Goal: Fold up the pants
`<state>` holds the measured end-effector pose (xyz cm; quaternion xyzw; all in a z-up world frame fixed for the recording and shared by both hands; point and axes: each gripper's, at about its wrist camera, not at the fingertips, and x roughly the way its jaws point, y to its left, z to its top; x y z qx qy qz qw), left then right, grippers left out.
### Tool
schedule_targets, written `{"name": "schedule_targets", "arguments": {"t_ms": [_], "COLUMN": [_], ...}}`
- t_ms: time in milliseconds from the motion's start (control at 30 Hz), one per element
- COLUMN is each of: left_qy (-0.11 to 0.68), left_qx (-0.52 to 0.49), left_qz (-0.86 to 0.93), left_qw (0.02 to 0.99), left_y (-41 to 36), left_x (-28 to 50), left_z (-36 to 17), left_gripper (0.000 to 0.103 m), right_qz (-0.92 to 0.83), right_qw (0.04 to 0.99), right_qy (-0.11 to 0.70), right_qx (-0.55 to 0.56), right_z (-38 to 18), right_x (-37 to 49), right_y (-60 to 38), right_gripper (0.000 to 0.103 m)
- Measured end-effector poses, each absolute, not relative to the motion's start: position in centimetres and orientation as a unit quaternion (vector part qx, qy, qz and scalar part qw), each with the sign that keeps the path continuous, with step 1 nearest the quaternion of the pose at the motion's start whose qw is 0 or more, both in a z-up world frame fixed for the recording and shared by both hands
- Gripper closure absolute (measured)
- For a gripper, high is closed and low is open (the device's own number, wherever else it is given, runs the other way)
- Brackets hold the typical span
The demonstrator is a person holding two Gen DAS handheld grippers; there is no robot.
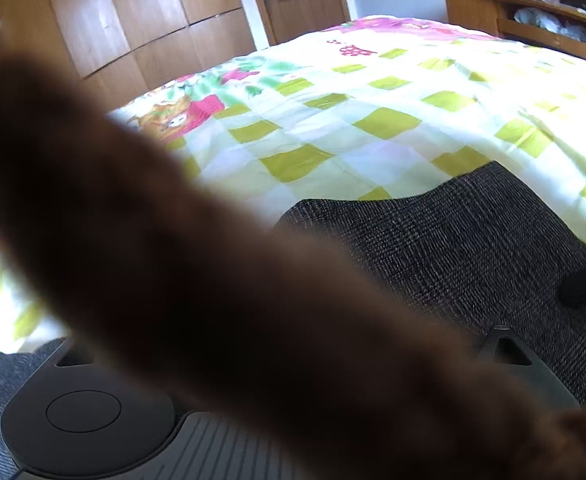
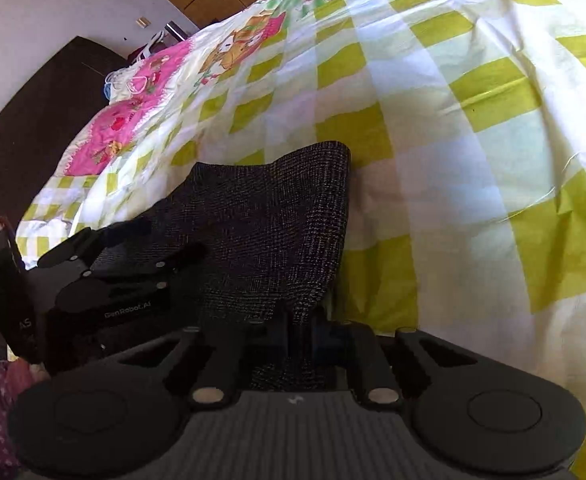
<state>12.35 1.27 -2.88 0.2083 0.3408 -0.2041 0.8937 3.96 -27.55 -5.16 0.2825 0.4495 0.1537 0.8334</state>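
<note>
Checkered bedspread (image 2: 473, 128) under dark pants (image 2: 269, 232), right claw (image 2: 301, 332) clamped on them.

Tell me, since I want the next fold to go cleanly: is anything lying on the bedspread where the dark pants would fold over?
Nothing visible does. Beyond the dark grey woven pants the green-and-white checked bedspread lies bare. The right tool is shut on the pants' near edge. A blurred brown shape covers much of the left wrist view.
</note>
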Motion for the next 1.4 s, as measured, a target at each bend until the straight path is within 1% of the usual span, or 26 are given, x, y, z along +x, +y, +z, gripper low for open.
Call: {"name": "schedule_targets", "arguments": {"t_ms": [67,233,333,367,500,567,633,733,800,900,1000,1067,1200,1300,1400], "left_qy": [0.337,0.317,0.357,0.354,0.322,0.300,0.296,0.341,0.331,0.305,0.314,0.308,0.298,0.318,0.334], "left_qx": [0.214,0.223,0.206,0.207,0.215,0.217,0.234,0.260,0.265,0.248,0.263,0.254,0.225,0.209,0.187], "left_qz": [-0.198,-0.180,-0.195,-0.207,-0.248,-0.247,-0.236,-0.241,-0.243,-0.244,-0.241,-0.234,-0.195,-0.184,-0.186], "left_qw": [0.895,0.904,0.890,0.888,0.888,0.895,0.896,0.871,0.872,0.886,0.880,0.886,0.907,0.906,0.905], "left_y": [1.1,1.1,0.0,-0.9,-3.7,-4.3,-4.7,-5.3,-5.3,-4.3,-3.1,-1.2,3.4,5.6,6.2], "left_x": [11.9,9.9,9.4,8.8,6.4,5.6,5.3,5.3,4.6,3.7,3.6,3.1,2.6,3.1,3.3], "left_z": [-2.2,-0.8,-2.1,-2.3,-1.1,-0.2,-0.2,-2.4,-2.1,-0.5,-0.8,-0.7,0.3,-0.5,-1.1], "left_gripper": [0.011,0.011,0.012,0.012,0.012,0.011,0.011,0.011,0.011,0.011,0.011,0.011,0.011,0.011,0.012], "right_qz": [0.152,0.116,0.085,0.070,0.018,0.000,-0.001,0.014,0.023,0.042,0.061,0.073,0.098,0.119,0.139], "right_qw": [0.835,0.853,0.857,0.861,0.870,0.874,0.876,0.887,0.895,0.905,0.915,0.919,0.918,0.914,0.911], "right_qy": [0.433,0.413,0.415,0.416,0.404,0.403,0.405,0.381,0.366,0.352,0.343,0.341,0.355,0.367,0.373], "right_qx": [0.303,0.298,0.293,0.286,0.281,0.272,0.264,0.259,0.255,0.234,0.202,0.182,0.148,0.122,0.108], "right_z": [-4.9,-4.0,-3.2,-2.6,-0.9,-0.4,0.0,1.9,3.5,6.1,8.2,9.3,9.8,9.7,9.5], "right_x": [3.4,1.9,0.6,0.2,-1.5,-1.8,-1.9,-2.7,-3.0,-2.7,-2.2,-1.3,0.9,2.2,3.0], "right_y": [-28.9,-31.7,-34.2,-35.1,-38.3,-38.7,-38.2,-36.9,-35.8,-32.8,-29.4,-26.6,-21.0,-16.9,-13.6], "right_gripper": [0.080,0.080,0.081,0.081,0.080,0.080,0.080,0.080,0.080,0.080,0.080,0.080,0.080,0.080,0.080]}}
